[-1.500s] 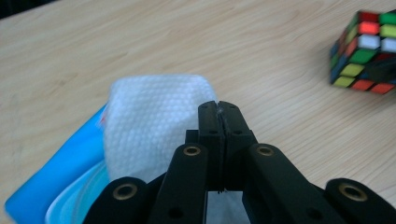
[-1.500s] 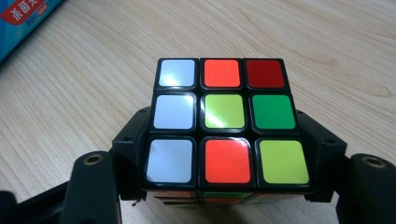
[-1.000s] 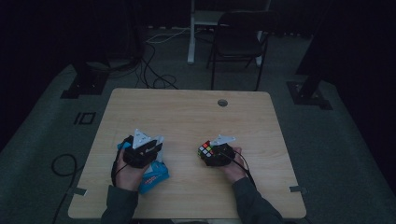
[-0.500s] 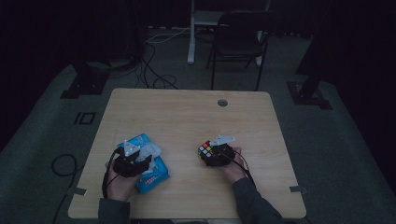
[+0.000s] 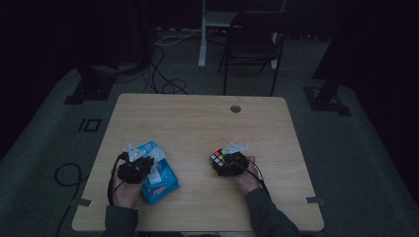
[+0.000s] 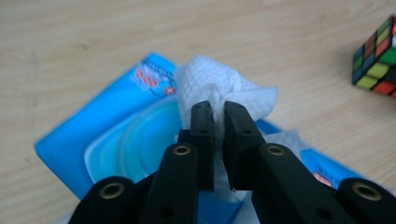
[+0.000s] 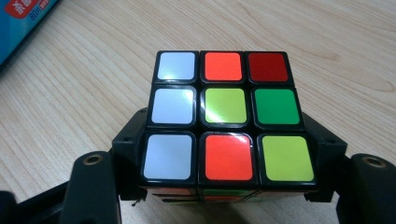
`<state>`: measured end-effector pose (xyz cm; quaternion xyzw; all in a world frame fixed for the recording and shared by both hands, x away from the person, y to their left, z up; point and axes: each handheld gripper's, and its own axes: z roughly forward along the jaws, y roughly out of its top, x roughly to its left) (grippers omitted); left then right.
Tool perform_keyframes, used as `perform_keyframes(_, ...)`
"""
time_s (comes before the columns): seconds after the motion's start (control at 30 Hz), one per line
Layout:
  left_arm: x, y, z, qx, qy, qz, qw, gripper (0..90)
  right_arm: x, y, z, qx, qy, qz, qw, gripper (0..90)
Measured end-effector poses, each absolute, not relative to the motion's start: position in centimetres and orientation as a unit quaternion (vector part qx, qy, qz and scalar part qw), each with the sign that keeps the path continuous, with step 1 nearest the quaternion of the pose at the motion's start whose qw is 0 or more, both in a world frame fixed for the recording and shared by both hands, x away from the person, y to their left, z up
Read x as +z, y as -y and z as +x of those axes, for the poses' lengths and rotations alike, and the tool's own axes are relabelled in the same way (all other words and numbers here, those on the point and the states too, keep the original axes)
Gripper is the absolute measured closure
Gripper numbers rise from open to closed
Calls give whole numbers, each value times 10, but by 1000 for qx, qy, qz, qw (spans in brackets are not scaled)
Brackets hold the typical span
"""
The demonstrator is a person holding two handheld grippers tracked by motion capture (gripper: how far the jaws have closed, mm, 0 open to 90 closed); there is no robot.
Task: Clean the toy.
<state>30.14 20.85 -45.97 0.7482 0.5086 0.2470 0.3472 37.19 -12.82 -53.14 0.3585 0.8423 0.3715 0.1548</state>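
A dim room surrounds a light wooden table [image 5: 197, 123], its floor strewn with cables [image 5: 163, 74] and a dark chair [image 5: 252, 44] standing beyond the far edge. At the near edge, a person's two forearms reach in from the bottom of the high view, each hand wrapped around a black handheld gripper low over the tabletop.

The left hand [image 5: 126, 190] holds the left gripper [image 6: 217, 109] above a blue pack of wet wipes [image 5: 157, 173] that lies flat on the near-left part of the table. In the left gripper view the two black jaws are pressed almost together, pinching a crumpled white wipe [image 6: 219, 88] that rises from the round opening in the pack's top. The wipe bunches up past the jaw tips, with more white tissue showing below the jaws.

The right hand [image 5: 247, 175] grips the right gripper [image 5: 230, 163] on the near-right part of the table, its grey three-cornered plate pointing away from the person. In the right gripper view its jaws stand spread to either side of a Rubik's cube [image 7: 224, 119], closed against its left and right faces. The cube's upper face shows a scrambled mix of white, orange, red, green and yellow-green squares. A corner of the blue pack shows at that view's top left, well apart from the cube.

A small round grommet hole [image 5: 235, 108] sits near the table's far edge.
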Motion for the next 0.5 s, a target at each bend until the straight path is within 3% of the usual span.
perform_keyframes(0.23,-429,-207,300,268,-484,733,396,852,-531,128,372,372,-842,358,154,333)
perform_keyframes(0.5,-409,-192,312,267,-447,749,410,850,-531,128,371,371,-843,357,158,335)
